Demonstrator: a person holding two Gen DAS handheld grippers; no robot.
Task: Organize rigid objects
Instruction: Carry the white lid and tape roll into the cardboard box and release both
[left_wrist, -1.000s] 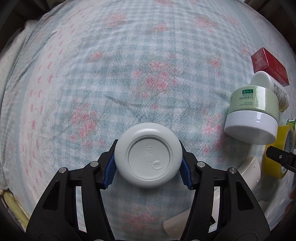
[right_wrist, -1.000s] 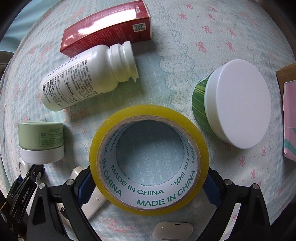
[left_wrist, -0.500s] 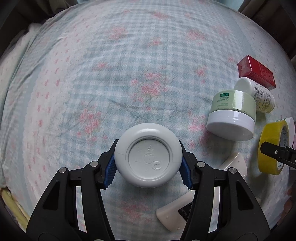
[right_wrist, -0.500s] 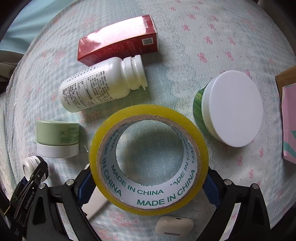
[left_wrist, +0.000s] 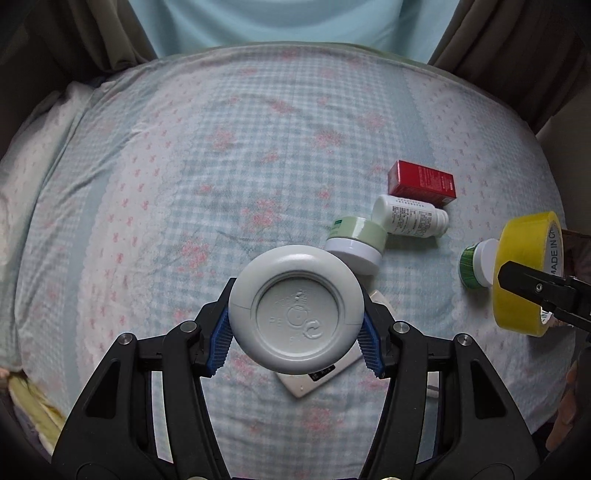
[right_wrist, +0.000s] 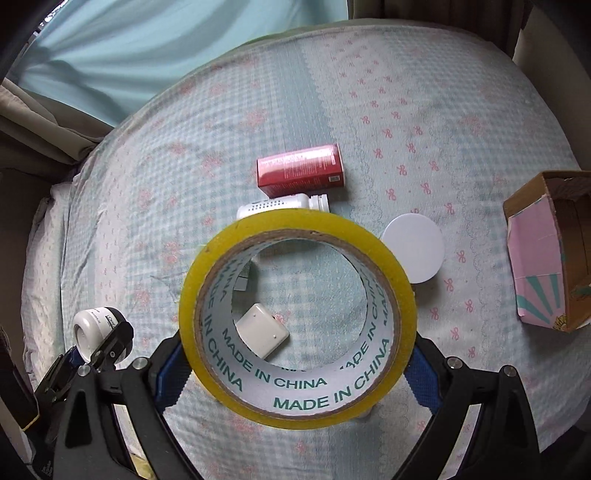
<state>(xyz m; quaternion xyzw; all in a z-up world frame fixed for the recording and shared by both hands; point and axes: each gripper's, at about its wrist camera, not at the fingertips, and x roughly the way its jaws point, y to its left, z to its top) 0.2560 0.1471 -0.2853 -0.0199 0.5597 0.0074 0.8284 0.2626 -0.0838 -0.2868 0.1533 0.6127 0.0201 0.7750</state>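
My left gripper is shut on a round white jar, held bottom-first high above the bed; it also shows in the right wrist view. My right gripper is shut on a yellow tape roll, also lifted; the roll shows in the left wrist view. On the bedsheet lie a red box, a white pill bottle, a pale green jar, a green tub with a white lid and a white flat case.
An open cardboard box with a pink side sits on the bed at the right. The checked floral sheet stretches left and back. Curtains hang behind the bed. A pillow lies at the left edge.
Both grippers have risen well above the bed with their loads; the objects on the sheet look smaller and farther. The cardboard box and curtains have come into view.
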